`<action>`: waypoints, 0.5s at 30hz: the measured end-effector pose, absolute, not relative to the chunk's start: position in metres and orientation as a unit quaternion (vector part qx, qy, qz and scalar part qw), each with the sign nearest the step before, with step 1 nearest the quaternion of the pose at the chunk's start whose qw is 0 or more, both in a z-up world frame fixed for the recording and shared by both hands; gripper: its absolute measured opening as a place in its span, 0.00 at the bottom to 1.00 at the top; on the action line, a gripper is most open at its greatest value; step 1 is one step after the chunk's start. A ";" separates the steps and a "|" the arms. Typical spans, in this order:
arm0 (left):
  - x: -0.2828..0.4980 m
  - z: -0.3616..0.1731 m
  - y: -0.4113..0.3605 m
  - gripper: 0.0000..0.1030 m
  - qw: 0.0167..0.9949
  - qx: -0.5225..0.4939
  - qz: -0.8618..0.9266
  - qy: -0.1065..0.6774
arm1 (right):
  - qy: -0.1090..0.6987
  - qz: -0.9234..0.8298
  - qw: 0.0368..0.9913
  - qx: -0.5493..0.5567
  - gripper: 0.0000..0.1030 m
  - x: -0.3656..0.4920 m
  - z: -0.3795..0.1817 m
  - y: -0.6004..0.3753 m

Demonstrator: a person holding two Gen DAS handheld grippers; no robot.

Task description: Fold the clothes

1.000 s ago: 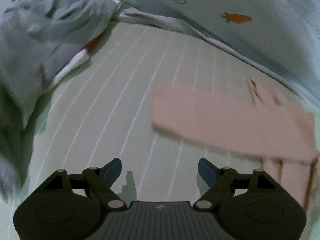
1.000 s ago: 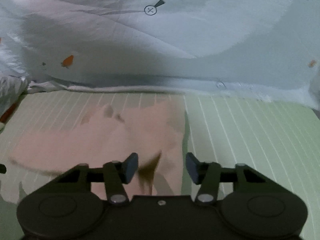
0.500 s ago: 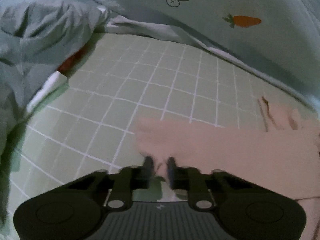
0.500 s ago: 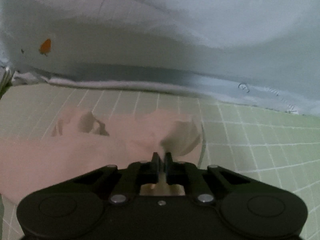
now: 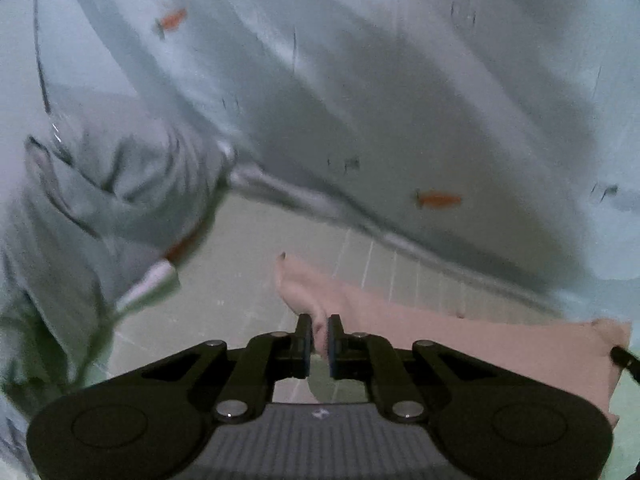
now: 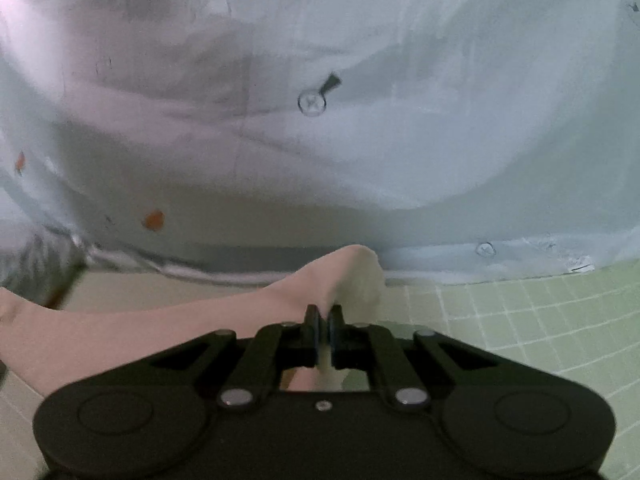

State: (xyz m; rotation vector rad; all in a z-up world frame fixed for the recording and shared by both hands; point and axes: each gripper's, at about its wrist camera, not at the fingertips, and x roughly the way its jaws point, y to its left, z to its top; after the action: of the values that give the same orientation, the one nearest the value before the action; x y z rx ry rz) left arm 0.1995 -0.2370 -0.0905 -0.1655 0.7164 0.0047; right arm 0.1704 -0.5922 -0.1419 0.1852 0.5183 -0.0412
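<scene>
A pale pink garment [image 5: 460, 332] is stretched between my two grippers above a green checked bed sheet [image 5: 240, 280]. My left gripper [image 5: 319, 326] is shut on the garment's left corner, which sticks up past the fingers. In the right wrist view my right gripper [image 6: 324, 318] is shut on the garment's [image 6: 160, 328] right corner, and cloth bunches up above the fingers. The rest of the garment hangs below and is hidden by the gripper bodies.
A light blue duvet [image 6: 360, 140] with carrot prints is piled along the far side of the bed. A crumpled grey-blue cloth heap [image 5: 100, 208] lies at the left. The green checked sheet [image 6: 540, 320] extends to the right.
Both grippers closed on the garment's corners and have lifted it off the sheet toward the duvet. The views now tilt upward and the garment hangs taut between them.
</scene>
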 end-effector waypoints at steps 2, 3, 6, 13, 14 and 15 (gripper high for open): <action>0.194 -0.082 -0.232 0.09 0.937 -0.083 0.008 0.340 | 0.250 -0.011 0.963 0.102 0.05 0.170 -0.137 -0.591; 0.193 -0.080 -0.229 0.09 0.938 -0.085 0.011 0.337 | 0.250 -0.006 0.963 0.104 0.05 0.173 -0.137 -0.589; 0.195 -0.085 -0.221 0.09 0.936 -0.081 0.027 0.340 | 0.257 0.008 0.960 0.108 0.05 0.185 -0.141 -0.583; 0.212 -0.127 -0.203 0.09 0.916 -0.081 0.057 0.389 | 0.319 0.010 0.942 0.100 0.07 0.230 -0.183 -0.567; 0.215 -0.135 -0.202 0.09 0.913 -0.077 0.062 0.396 | 0.331 0.007 0.939 0.096 0.08 0.237 -0.192 -0.566; 0.217 -0.144 -0.202 0.09 0.910 -0.073 0.067 0.404 | 0.343 0.005 0.935 0.089 0.09 0.243 -0.200 -0.563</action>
State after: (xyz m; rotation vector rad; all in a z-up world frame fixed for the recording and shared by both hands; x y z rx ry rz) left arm 0.2171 -0.2016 -0.1437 -0.1500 0.8323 0.1374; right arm 0.2432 -0.5630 -0.1999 0.1825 0.7011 0.0109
